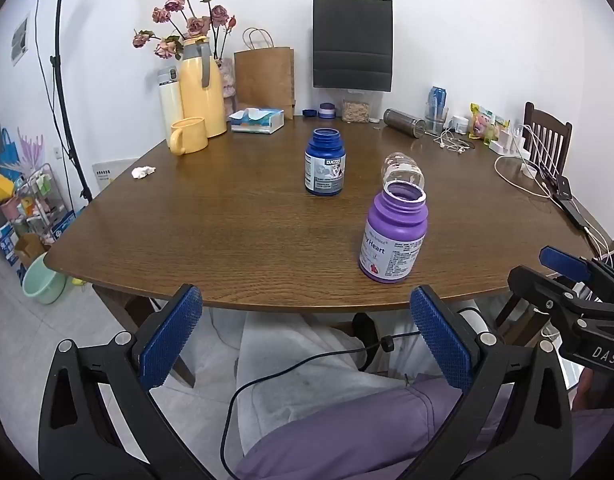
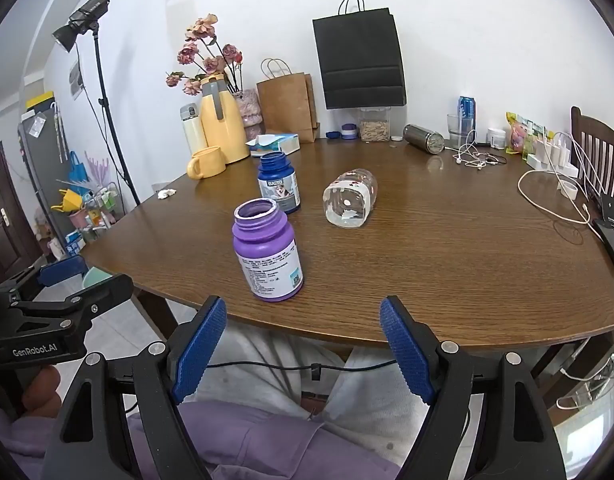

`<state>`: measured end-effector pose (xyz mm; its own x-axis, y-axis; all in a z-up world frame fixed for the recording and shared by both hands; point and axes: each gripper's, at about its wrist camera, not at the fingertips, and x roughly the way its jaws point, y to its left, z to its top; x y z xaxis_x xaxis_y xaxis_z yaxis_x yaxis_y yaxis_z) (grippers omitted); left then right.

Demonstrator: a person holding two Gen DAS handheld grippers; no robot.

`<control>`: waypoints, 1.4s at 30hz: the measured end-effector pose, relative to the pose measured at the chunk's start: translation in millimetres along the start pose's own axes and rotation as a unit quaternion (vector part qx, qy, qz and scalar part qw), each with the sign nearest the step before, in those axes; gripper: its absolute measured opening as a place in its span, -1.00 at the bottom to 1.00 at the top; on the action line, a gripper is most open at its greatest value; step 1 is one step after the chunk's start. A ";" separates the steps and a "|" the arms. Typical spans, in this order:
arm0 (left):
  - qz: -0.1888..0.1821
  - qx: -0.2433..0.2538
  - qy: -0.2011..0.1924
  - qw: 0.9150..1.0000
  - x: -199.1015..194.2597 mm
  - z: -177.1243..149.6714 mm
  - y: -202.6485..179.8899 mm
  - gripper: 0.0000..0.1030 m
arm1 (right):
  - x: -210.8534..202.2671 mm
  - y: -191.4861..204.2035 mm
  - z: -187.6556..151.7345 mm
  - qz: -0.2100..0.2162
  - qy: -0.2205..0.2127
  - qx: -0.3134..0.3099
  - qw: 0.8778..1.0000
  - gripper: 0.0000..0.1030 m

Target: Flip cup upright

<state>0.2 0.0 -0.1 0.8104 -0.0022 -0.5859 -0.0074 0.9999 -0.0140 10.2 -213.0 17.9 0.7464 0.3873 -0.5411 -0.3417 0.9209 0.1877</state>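
The clear cup (image 2: 350,199) is lying on its side out on the brown table (image 2: 447,264), its wide mouth facing the near edge and its patterned body pointing away toward the wall. In the left wrist view the same cup (image 1: 403,171) is peeking out just behind the purple bottle (image 1: 394,236), partly hidden by that bottle's open neck.

The left hand-held gripper (image 1: 307,336) is hovering off the near edge of the table, its blue pads spread wide with nothing between them. The right hand-held gripper (image 2: 303,344) is hanging there too, fingers wide apart and empty, short of the table edge. Each one is showing up at the side of the other's view, so they are sitting side by side.

The purple bottle (image 2: 267,251) is standing upright, uncapped, near the front edge and closest to the right hand-held gripper. Behind it the blue bottle (image 2: 279,182) is standing upright as well, also uncapped, to the left of the cup and apart from it. Neither bottle is touching the cup in the right wrist view.

Toward the back, a yellow mug (image 1: 188,135) is sitting beside a tall yellow thermos jug (image 1: 201,88), with a tissue box (image 1: 257,120) next to them, a brown paper bag (image 1: 265,76) against the wall and a black paper bag (image 1: 353,42) hanging above. White cables (image 2: 547,196) are trailing across the right side of the table.
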 end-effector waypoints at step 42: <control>0.002 0.002 0.000 1.000 -0.6 -0.2 0.0 1.00 | -0.4 -1.7 -2.2 0.001 -0.001 0.001 1.000 0.62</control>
<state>-0.4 0.1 0.1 0.8098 0.0014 -0.5867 -0.0079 0.9999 -0.0084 9.2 -214.7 16.1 0.7472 0.3887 -0.5390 -0.3414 0.9204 0.1906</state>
